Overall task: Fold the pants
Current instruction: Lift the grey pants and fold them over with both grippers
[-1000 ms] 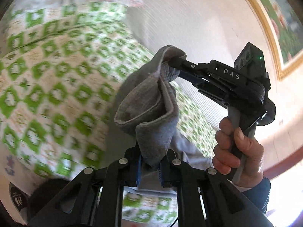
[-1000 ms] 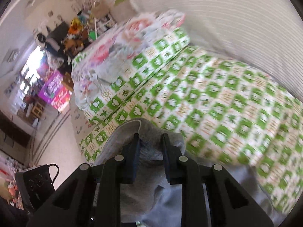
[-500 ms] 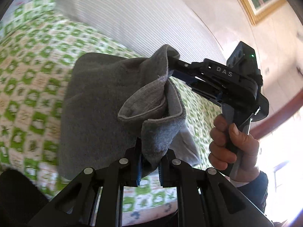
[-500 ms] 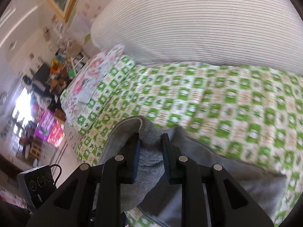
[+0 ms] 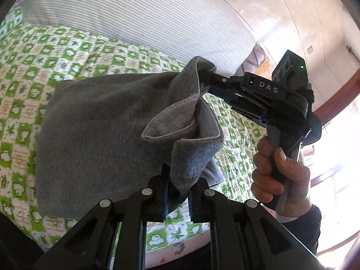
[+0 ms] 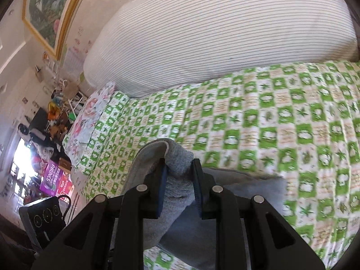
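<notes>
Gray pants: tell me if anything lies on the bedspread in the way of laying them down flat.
Nothing visible does. Both grippers, left and right, are shut on the gray pants. The green checked bedspread beyond them shows bare up to the striped pillow; the floral pillow sits off at one end.

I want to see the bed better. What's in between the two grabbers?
Gray pants. In the left wrist view, the cloth stretches from the left hand-held gripper up to the right hand-held gripper, with the green checkered bedspread behind.

Green-checked bedspread, striped white pillow, gold-framed painting on beige wall.
</notes>
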`<state>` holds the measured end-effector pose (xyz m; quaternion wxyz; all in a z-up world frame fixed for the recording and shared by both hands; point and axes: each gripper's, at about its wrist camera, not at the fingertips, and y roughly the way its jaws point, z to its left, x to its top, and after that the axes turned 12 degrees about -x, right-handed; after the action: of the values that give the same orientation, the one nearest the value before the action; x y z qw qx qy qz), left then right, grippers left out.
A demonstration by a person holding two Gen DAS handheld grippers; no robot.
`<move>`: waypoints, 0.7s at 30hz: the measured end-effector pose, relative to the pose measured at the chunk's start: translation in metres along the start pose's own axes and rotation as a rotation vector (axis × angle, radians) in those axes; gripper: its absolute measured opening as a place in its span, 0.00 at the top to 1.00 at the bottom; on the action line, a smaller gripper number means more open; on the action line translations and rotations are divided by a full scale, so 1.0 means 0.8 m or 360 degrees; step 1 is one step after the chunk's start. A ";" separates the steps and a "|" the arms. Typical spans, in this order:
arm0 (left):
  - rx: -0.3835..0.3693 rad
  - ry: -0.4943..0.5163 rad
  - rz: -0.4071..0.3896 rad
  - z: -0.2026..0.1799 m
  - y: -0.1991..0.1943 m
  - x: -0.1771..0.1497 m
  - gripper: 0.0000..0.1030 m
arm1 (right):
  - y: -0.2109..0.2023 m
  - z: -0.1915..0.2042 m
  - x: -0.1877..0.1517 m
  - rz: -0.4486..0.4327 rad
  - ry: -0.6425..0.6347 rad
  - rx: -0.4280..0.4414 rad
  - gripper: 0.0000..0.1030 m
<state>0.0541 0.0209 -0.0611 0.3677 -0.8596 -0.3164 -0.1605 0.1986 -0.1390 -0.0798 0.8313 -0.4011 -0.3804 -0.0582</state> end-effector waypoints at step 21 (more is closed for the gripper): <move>0.0093 0.0128 0.0116 -0.030 0.057 -0.015 0.89 | 0.010 -0.082 -0.015 0.0002 0.0153 0.0015 0.77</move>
<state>0.0744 -0.0258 -0.0754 0.4107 -0.8523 -0.2744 -0.1721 0.2322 -0.1828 -0.1186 0.8504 -0.3943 -0.3401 -0.0751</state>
